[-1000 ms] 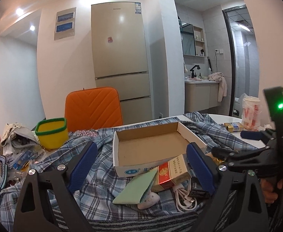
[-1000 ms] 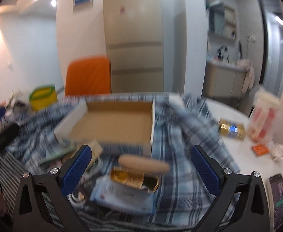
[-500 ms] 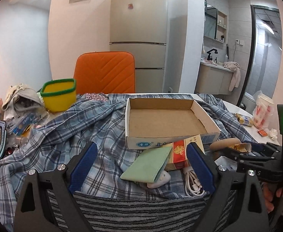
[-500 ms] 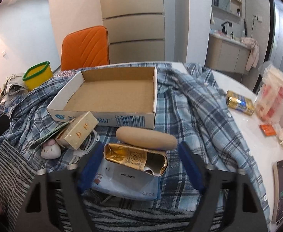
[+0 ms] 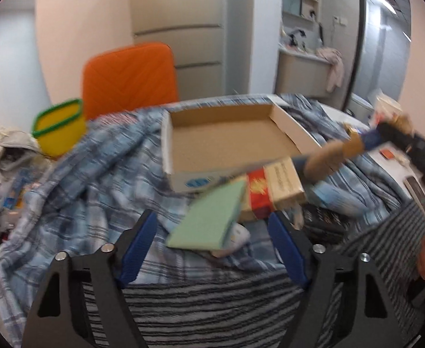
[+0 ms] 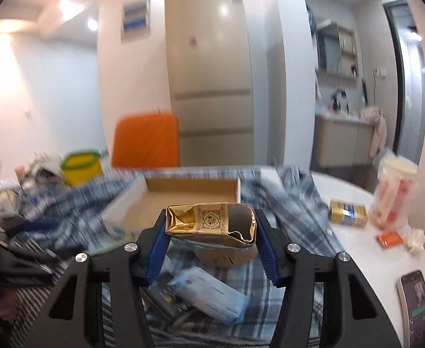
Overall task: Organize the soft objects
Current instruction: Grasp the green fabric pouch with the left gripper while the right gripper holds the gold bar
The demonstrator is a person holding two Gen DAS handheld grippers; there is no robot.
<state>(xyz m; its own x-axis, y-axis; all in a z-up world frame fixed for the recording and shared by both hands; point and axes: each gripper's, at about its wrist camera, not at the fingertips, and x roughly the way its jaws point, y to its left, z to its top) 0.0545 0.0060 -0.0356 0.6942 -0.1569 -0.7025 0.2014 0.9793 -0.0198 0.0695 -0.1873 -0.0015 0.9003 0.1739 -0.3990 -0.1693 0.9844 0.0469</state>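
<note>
My right gripper [image 6: 211, 236] holds a torn gold foil pack [image 6: 209, 223], lifted above the table in front of the open cardboard box [image 6: 189, 197]; its jaws are still closing, with both blue pads against the pack's ends. In the left wrist view, my left gripper [image 5: 212, 246] points down at a pale green folded pad [image 5: 209, 220]. Its jaws are closing, and the pad lies between the fingers without touching them. A red-and-cream carton [image 5: 273, 188] leans beside the pad. The right gripper [image 5: 372, 139] shows blurred at the right.
A blue plaid shirt [image 5: 96, 179] and a striped towel [image 5: 212, 304] cover the table. A blue tissue pack [image 6: 209, 293] lies under the held pack. A yellow tub [image 5: 58, 127] and an orange chair [image 5: 128, 78] are behind. A phone [image 6: 418, 304], gold box [image 6: 347, 213] and bagged cups [image 6: 395, 191] stand right.
The right gripper's jaws came in around the gold pack, gripped it and lifted it off the table. The left gripper tilted down toward the green pad and its jaws narrowed.
</note>
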